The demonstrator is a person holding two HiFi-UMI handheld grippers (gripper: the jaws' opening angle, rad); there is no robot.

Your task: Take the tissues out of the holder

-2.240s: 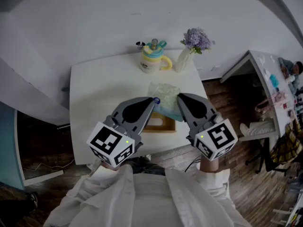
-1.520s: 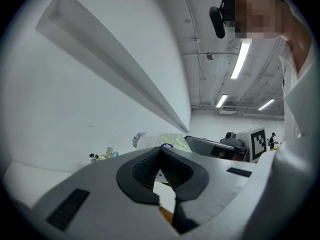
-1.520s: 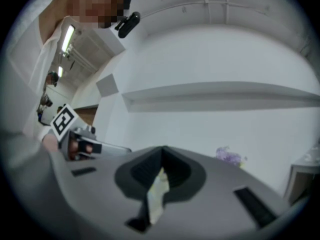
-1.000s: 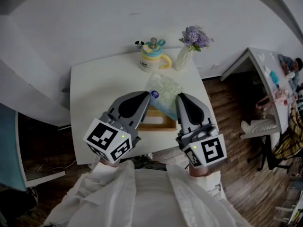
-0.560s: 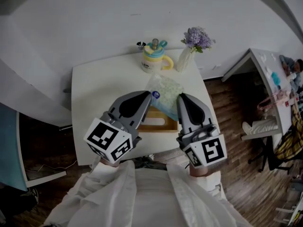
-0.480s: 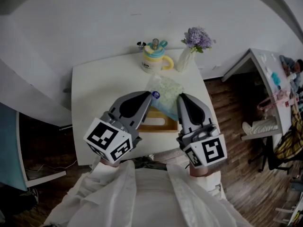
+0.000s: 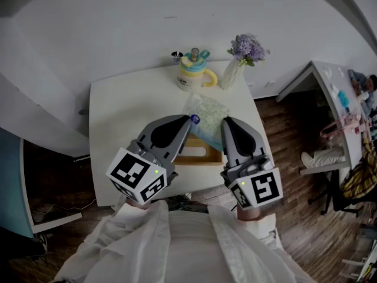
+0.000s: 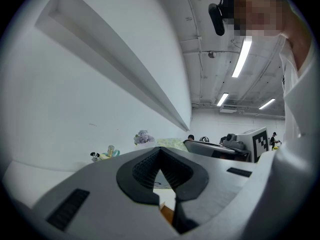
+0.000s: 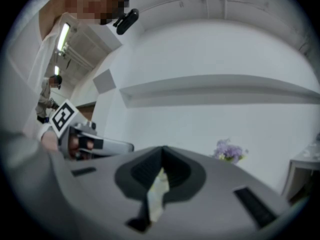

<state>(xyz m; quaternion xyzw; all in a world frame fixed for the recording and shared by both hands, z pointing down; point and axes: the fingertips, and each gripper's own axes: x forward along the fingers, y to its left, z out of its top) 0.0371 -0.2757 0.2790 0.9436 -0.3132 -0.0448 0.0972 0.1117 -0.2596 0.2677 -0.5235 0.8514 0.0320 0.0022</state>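
Note:
A pale green tissue pack (image 7: pixel 206 114) hangs tilted above the wooden holder (image 7: pixel 199 154), which sits near the white table's front edge. My left gripper (image 7: pixel 189 121) is shut on the pack's left corner, by a blue spot. My right gripper (image 7: pixel 224 122) is shut on its right edge. In the right gripper view, pale film of the tissue pack (image 9: pixel 159 188) sits pinched between the closed jaws of the right gripper (image 9: pixel 162 154). In the left gripper view, the left gripper (image 8: pixel 160 153) has its jaws closed, with the tissue pack (image 8: pixel 171 143) showing just beyond the tips. The pack's lower end is hidden behind the grippers.
At the back of the white table (image 7: pixel 123 117) stand a yellow and blue lidded mug (image 7: pixel 191 74), a small black-and-white figure (image 7: pixel 175 55) and a white vase of purple flowers (image 7: pixel 238 61). Another desk (image 7: pixel 330 93) stands to the right, across wooden floor.
Since the earliest frame both grippers have lifted the pack up and away from the holder. Over the last second it has barely moved; the left gripper shifted slightly right.

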